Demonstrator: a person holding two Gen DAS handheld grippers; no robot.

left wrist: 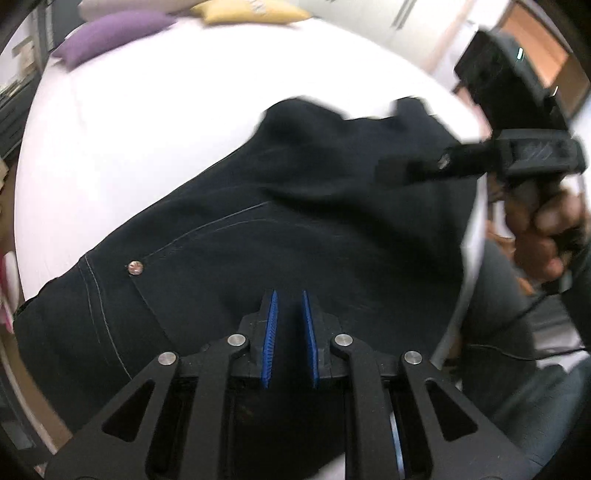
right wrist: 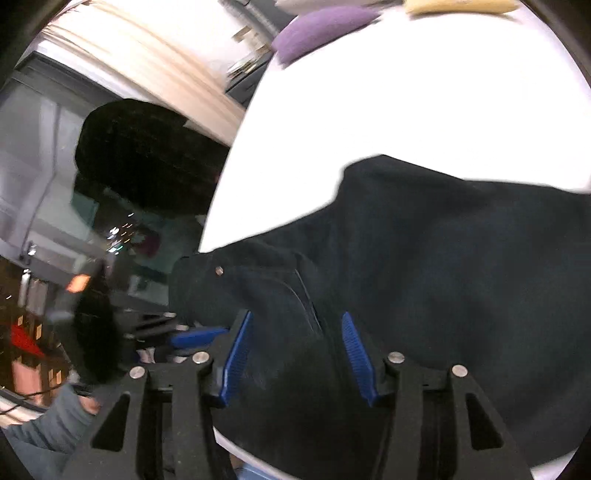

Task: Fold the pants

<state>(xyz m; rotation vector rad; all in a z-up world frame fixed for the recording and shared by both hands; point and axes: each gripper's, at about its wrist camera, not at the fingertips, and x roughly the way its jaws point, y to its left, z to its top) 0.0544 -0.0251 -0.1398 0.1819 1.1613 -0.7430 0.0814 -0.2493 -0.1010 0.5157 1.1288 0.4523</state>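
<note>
Dark navy pants [left wrist: 258,229] lie spread on a white bed [left wrist: 129,129], a metal rivet [left wrist: 135,267] showing near the waist. My left gripper [left wrist: 290,295] hovers low over the waist. Its blue pads stand a narrow gap apart with dark cloth behind them, and I cannot tell whether cloth is pinched. My right gripper [right wrist: 296,317] is open over the pants [right wrist: 443,277] by the fly seam, its pads wide apart and not pressing. In the left wrist view the right gripper [left wrist: 406,170] reaches in from the right, blurred, held by a hand [left wrist: 546,236].
A purple pillow [left wrist: 110,33] and a yellow pillow [left wrist: 251,13] lie at the bed's far end. The near edge of the bed [right wrist: 229,206] curves past the pants' waist corner. Dim furniture and clutter stand beyond it at the left.
</note>
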